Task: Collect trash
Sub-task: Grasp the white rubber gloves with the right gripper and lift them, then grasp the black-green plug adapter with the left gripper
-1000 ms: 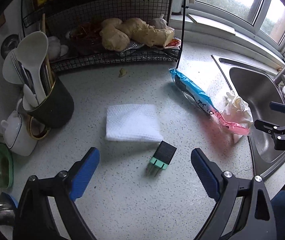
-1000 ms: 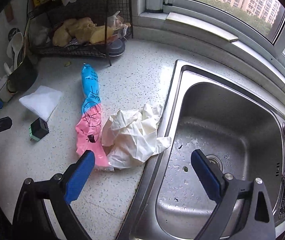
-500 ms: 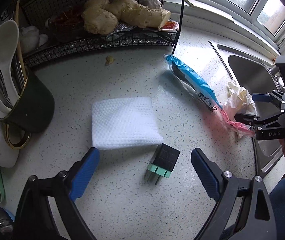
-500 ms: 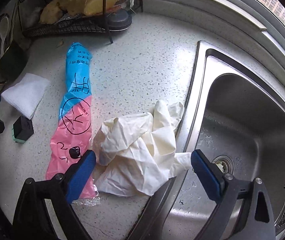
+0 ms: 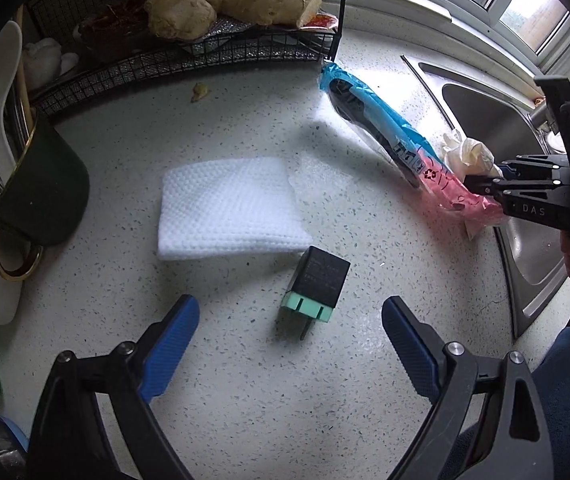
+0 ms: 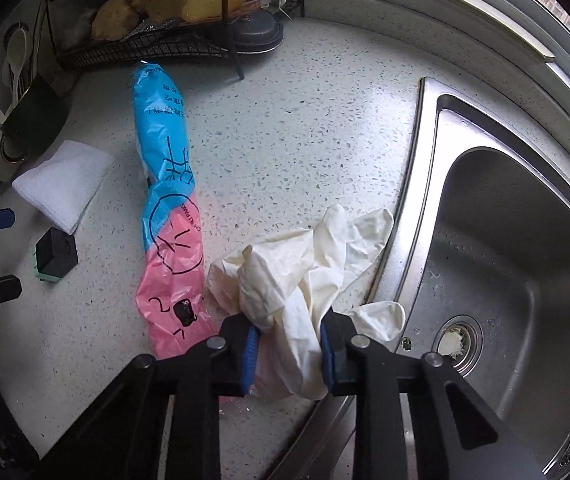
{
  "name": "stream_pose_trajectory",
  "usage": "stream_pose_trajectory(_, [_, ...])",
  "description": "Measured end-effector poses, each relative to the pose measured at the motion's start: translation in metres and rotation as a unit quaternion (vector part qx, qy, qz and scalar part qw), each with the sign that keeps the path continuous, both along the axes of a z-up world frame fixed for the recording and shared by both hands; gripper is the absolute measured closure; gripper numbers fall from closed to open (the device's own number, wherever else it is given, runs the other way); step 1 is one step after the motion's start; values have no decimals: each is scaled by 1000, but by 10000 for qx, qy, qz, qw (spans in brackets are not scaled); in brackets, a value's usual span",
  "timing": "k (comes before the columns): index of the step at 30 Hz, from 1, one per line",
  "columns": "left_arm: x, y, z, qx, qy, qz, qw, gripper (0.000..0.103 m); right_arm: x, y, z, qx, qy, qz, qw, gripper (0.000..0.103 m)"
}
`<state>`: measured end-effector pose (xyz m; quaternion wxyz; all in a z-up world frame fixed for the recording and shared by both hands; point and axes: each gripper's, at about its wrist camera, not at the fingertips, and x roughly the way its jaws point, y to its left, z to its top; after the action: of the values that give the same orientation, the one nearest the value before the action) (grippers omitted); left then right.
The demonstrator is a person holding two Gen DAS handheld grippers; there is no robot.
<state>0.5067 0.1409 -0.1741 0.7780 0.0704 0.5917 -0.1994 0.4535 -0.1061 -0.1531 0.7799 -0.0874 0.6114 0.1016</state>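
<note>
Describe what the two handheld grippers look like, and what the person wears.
Both the left gripper and the right gripper have black frames with silver bolts and blue ribbed pads. White "DAS" lettering marks the right one's side. Dark blue clothing shows at the counter's edge.

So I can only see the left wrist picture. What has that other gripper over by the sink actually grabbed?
Observer: In the right wrist view, the right gripper has just closed its jaws on the crumpled white glove, not on the pink-and-blue bag beside it.
Operator: Is there anything down in the sink?
Observer: The sink basin looks bare, apart from a whitish scrap sitting in the drain.
Operator: Does the glove reach the sink?
Observer: Yes, one glove finger lies over its rim.
</note>
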Motion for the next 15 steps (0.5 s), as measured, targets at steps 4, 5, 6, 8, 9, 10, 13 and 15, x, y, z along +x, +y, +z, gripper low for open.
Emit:
stream_pose_trajectory(4, [3, -7, -10, 2, 73, -107, 9999, 12, -2, -4, 13, 39, -198, -100, 9997, 85])
stream_pose_trajectory(5, [4, -9, -12, 30, 87, -141, 9999, 12, -1, -6, 17, 68, -235, -145, 9996, 85])
stream_pose_trajectory(6, [5, -11, -15, 75, 92, -174, 9998, 12, 3, -7, 19, 103, -263, -175, 9994, 85])
stream_pose_trajectory(8, [8, -14, -18, 134, 96, -261, 9995, 14, 3, -11, 25, 198, -296, -279, 9990, 85])
stream_pose_trajectory(9, [9, -16, -20, 146, 98, -311, 9994, 19, 4, -13, 28, 259, -309, -329, 9986, 85])
stream_pose_trajectory(10, [10, -18, -22, 169, 108, -359, 9992, 22, 4, -14, 31, 306, -324, -372, 9983, 85])
stream_pose_trajectory(13, [12, -25, -30, 296, 138, -480, 9983, 34, 4, -17, 37, 296, -424, -412, 9978, 85])
stream_pose_trajectory(15, [12, -28, -34, 277, 201, -527, 9980, 46, 3, -18, 41, 289, -474, -436, 9975, 85])
